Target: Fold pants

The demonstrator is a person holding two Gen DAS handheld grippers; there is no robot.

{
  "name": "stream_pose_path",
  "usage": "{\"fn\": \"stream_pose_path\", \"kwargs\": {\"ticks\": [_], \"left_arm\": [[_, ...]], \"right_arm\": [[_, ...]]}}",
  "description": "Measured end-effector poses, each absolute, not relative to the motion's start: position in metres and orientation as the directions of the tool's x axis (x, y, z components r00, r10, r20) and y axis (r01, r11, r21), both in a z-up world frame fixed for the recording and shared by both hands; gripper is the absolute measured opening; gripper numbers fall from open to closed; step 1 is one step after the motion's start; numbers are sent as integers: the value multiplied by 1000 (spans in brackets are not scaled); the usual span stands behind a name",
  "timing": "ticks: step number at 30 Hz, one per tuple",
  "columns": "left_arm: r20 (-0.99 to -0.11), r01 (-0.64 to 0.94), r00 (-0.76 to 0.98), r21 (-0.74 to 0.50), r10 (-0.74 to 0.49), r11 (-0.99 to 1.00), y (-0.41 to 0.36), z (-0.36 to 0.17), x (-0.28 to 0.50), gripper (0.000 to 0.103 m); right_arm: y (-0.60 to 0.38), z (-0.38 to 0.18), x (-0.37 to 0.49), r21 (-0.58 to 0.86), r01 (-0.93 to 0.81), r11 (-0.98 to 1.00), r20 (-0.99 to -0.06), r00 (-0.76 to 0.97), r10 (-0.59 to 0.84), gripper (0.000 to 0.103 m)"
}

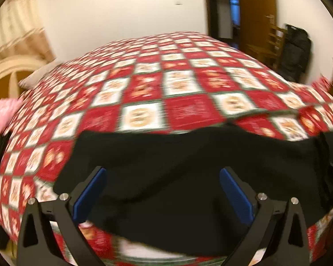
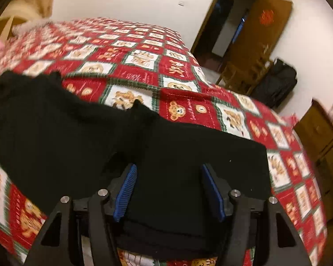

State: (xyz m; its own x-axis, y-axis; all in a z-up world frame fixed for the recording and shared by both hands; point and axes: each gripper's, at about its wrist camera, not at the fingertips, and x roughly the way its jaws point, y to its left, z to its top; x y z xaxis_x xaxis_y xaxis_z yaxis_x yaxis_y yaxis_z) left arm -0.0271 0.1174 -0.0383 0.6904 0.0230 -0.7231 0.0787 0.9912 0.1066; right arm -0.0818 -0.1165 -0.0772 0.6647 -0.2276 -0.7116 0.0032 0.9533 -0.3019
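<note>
Black pants (image 1: 177, 155) lie spread across the near edge of a bed with a red and white teddy-bear quilt (image 1: 179, 84). My left gripper (image 1: 163, 171) is open wide just above the pants, its blue pads (image 1: 88, 195) apart with nothing between them. In the right wrist view the pants (image 2: 55, 122) run from the far left to a straight-edged end at the right. My right gripper (image 2: 168, 168) is open over that end, and cloth lies between and under the blue pads (image 2: 125, 192), which do not pinch it.
A pink soft item (image 1: 0, 115) and a pillow (image 1: 40, 75) sit at the bed's left. An open wooden door (image 2: 255, 28), a wooden chair (image 2: 244, 75) and a black bag (image 2: 275, 82) stand beyond the bed's right side. A wooden cabinet (image 2: 322, 137) is at far right.
</note>
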Motion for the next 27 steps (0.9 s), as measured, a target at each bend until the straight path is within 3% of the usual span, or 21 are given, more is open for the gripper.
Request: {"fn": "stream_pose_path", "kwargs": {"ticks": [4, 8, 12, 22, 27], "left_arm": [[-728, -33, 681, 79, 80, 996, 161, -39, -26, 103], [-731, -126, 667, 82, 146, 989, 195, -41, -23, 103], [-715, -217, 668, 80, 208, 973, 227, -35, -22, 103], [-805, -300, 582, -82, 114, 950, 257, -67, -12, 103], [-818, -291, 572, -135, 60, 947, 251, -78, -6, 103]], "right_arm": [[-112, -77, -86, -334, -27, 942, -704, 672, -230, 62], [-126, -43, -91, -143, 12, 990, -684, 721, -107, 62], [-117, -16, -93, -106, 4, 994, -646, 760, -72, 62], [-58, -28, -97, -6, -193, 981, -701, 700, 133, 62], [-45, -36, -101, -22, -232, 973, -709, 689, 148, 62]]}}
